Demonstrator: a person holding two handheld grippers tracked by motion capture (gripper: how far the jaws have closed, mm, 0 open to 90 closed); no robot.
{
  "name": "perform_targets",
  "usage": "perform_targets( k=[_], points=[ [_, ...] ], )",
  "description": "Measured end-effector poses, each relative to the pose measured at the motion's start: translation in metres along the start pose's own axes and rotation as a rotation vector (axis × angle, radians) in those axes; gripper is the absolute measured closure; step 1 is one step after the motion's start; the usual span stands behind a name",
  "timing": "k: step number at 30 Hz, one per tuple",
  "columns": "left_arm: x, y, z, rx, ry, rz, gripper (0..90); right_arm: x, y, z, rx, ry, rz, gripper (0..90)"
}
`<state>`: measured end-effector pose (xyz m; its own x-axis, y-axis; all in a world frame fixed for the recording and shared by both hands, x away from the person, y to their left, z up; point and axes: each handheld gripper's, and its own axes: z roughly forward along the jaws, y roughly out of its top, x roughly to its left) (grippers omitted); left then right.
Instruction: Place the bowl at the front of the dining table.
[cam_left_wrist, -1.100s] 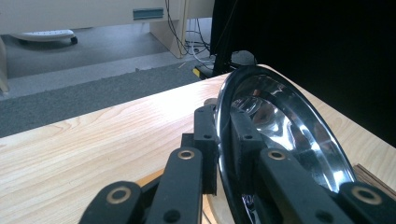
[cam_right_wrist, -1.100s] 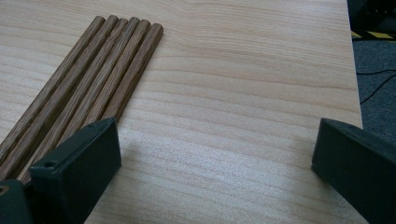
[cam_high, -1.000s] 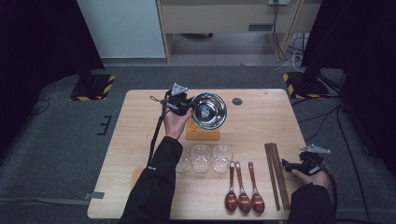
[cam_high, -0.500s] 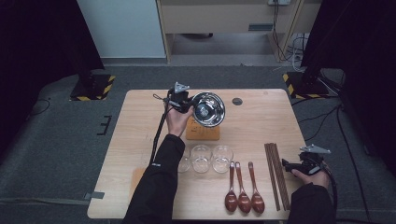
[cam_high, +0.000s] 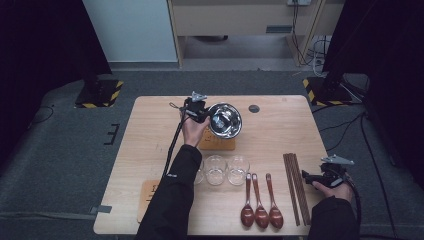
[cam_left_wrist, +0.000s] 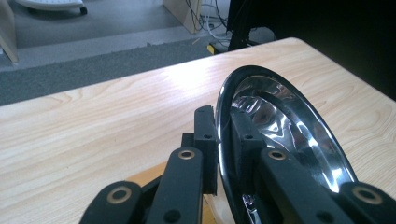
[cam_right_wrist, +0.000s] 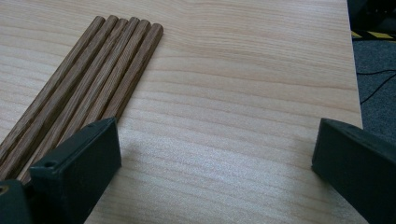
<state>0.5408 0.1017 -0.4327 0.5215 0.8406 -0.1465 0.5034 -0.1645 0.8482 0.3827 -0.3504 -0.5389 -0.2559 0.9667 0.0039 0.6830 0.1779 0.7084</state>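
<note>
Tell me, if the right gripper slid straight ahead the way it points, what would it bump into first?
Probably nothing: the right gripper stands open over bare table, with the chopsticks just off to one side. The way looks free up to the table edge, though depth is hard to judge.

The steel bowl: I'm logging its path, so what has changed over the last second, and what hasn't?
The left gripper, still clamped on the rim of the steel bowl, has carried it a little toward the person and lower, over the wooden coaster. Nothing was grasped or released. The right gripper stays open beside the chopsticks; glasses and spoons are unmoved.
</note>
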Motion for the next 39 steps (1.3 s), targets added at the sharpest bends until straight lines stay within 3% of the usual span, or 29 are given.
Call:
perform_targets(
  k=[15, 28, 33, 36, 39],
  points=[
    [0.01, -0.019, 0.022, 0.077, 0.028, 0.005, 82.8, 0.0, 0.0, 0.0, -0.001, -0.004, 0.002, 1.3],
    [0.012, -0.028, 0.035, 0.112, 0.038, -0.01, 82.8, 0.001, 0.0, 0.0, 0.0, -0.004, 0.004, 1.2],
    [0.016, -0.031, 0.038, 0.112, 0.036, -0.037, 82.8, 0.001, 0.0, 0.0, 0.0, -0.004, 0.004, 1.2],
    [0.016, -0.031, 0.038, 0.11, 0.04, -0.024, 82.7, 0.001, 0.0, 0.0, 0.0, -0.003, 0.004, 1.2],
    [0.015, -0.033, 0.039, 0.142, 0.085, 0.028, 81.4, 0.001, 0.0, 0.0, 0.0, -0.004, 0.004, 1.2]
  ],
)
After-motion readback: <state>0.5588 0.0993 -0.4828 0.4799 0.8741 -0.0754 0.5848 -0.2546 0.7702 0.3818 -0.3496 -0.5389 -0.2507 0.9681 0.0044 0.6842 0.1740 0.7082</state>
